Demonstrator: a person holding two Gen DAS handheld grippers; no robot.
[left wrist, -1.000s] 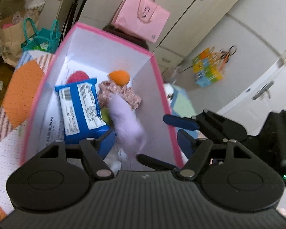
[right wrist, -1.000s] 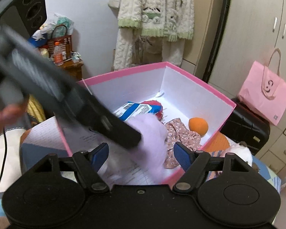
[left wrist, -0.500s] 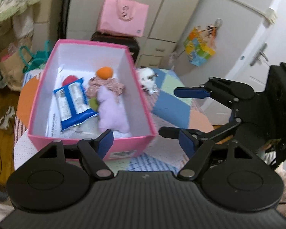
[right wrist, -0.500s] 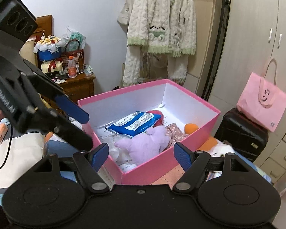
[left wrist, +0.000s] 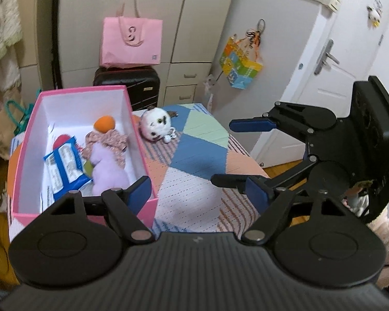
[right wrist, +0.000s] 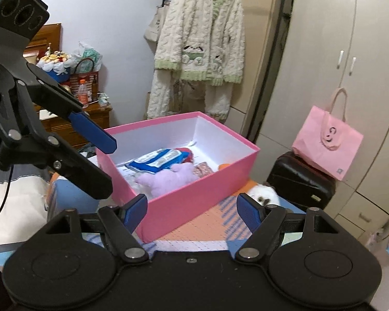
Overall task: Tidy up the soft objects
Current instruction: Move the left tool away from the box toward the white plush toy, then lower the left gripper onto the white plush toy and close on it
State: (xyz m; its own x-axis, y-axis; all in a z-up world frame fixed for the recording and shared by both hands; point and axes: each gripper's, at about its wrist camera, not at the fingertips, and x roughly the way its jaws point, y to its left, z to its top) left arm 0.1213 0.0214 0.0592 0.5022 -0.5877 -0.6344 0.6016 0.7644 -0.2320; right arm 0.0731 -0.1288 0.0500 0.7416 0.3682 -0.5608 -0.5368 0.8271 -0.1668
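Observation:
A pink box [left wrist: 140, 153] [right wrist: 194, 202] stands on the patchwork cloth. In it lie a lilac plush [left wrist: 106, 163] [right wrist: 166, 178], a blue tissue pack [left wrist: 64, 165] [right wrist: 155, 159], a floral cloth [left wrist: 111, 140], an orange ball [left wrist: 105, 124] and a red item [left wrist: 61, 140]. A white plush with dark eyes [left wrist: 155, 124] [right wrist: 263, 194] lies on the cloth right of the box. My left gripper [left wrist: 197, 191] is open and empty, back from the box. My right gripper [right wrist: 192, 211] is open and empty; it also shows in the left wrist view [left wrist: 243, 153].
A pink paper bag [left wrist: 131, 42] [right wrist: 326, 145] sits on a black suitcase [left wrist: 127, 85] against the wardrobe. A door with a handle [left wrist: 324, 59] is at the right. A robe [right wrist: 199, 49] hangs behind the box. A wooden side table [right wrist: 90, 119] holds clutter.
The lilac plush left my left gripper and now lies in the box. Both grippers have pulled back and up from the box, open and empty.

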